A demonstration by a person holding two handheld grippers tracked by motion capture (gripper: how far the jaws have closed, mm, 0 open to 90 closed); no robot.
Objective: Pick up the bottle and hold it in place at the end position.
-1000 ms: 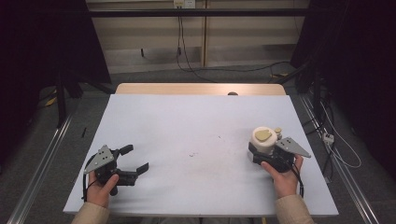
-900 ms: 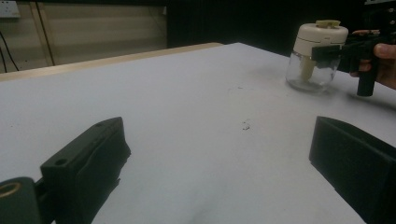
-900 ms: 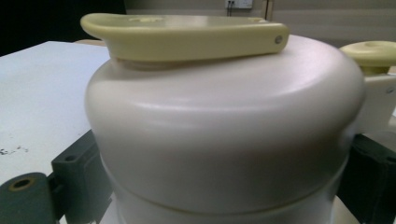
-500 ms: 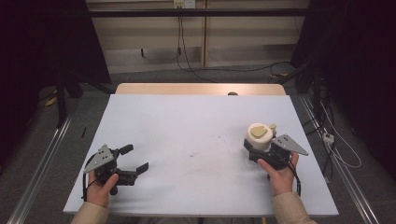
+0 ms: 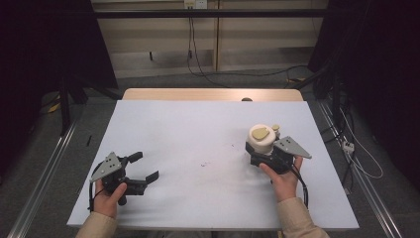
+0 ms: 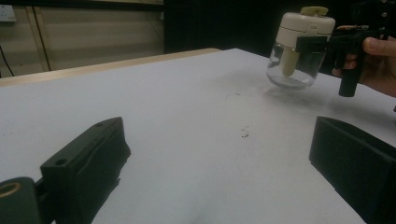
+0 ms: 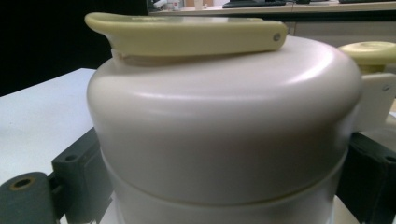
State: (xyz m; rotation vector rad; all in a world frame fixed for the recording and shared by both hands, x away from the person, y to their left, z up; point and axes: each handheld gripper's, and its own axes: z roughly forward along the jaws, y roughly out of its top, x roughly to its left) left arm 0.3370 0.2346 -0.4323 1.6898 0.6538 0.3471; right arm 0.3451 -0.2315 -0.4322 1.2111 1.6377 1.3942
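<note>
1. Since a second ago, the jar in my right gripper has drifted a little left and toward the far edge of the table, while my left gripper has barely shifted.
2. No brand, label or writing can be read on the jar or on either gripper.
3. My right gripper's jaws are closed against the jar's sides, just under its cream lid; in the right gripper view a black jaw sits on each side of the body.
4. From the left gripper view, the jar has a clear glass lower part, and it hangs just above the table with its shadow beneath.
5. A pale yellow flap lies flat on top of the lid, with a small yellow knob beside it.
6. The jar is over the right half of the table, nearer the right edge than the middle.
7. My left gripper rests near the front left corner, jaws spread wide, holding nothing.
</note>
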